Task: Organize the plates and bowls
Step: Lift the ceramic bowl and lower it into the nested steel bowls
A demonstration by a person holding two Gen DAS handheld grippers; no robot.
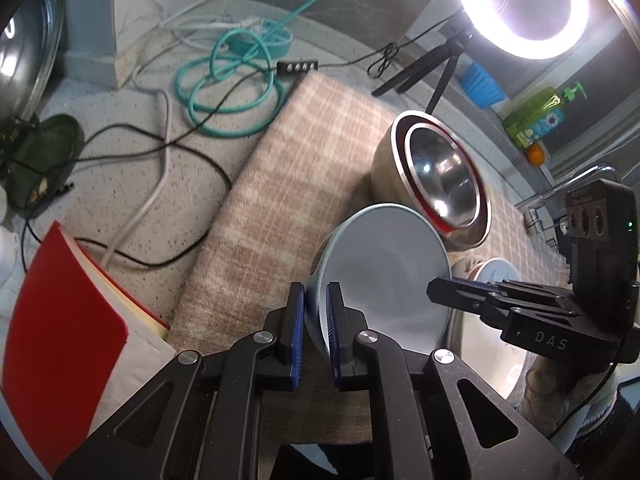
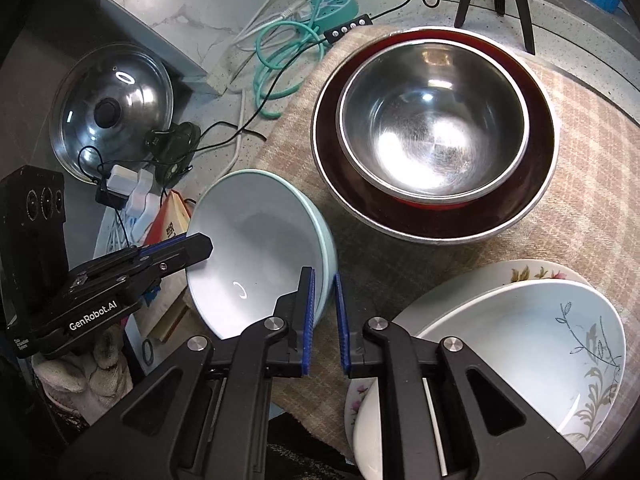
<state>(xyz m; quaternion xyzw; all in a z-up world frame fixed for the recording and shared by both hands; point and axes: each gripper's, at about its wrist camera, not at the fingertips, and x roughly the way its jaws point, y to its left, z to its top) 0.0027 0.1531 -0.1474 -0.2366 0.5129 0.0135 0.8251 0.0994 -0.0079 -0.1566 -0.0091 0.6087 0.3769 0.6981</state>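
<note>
1. Both grippers sit clamped on one pale blue bowl [image 2: 256, 240]. Your left gripper [image 1: 316, 320] pinches the rim nearest its camera, one blue pad inside the wall and one outside. Your right gripper [image 2: 325, 312] pinches the opposite rim in the same manner.
2. Locate the bowl: it is tilted, with its opening facing the right gripper's side, at the edge of the checked cloth [image 2: 560, 240]. Whether its base touches the cloth cannot be told.
3. Note the neighbours. A steel bowl [image 2: 432, 120] is nested inside a larger dark red bowl [image 2: 536, 184] just beyond the pale blue bowl. Stacked floral plates [image 2: 520, 340] lie beside your right gripper.
4. Hazard, slip: the glazed rim is smooth and each grip covers only a narrow strip. Judge that uneven lifting by the two hands would twist the bowl out of one grip.
5. Hazard, collision: the nested bowls stand near. A swing toward them would likely strike the steel rim.
6. Hazard, off-cloth drop: a red book [image 1: 60, 320] and loose cables [image 1: 160, 152] lie on the counter to the left. A drop there would land on uneven ground.
</note>
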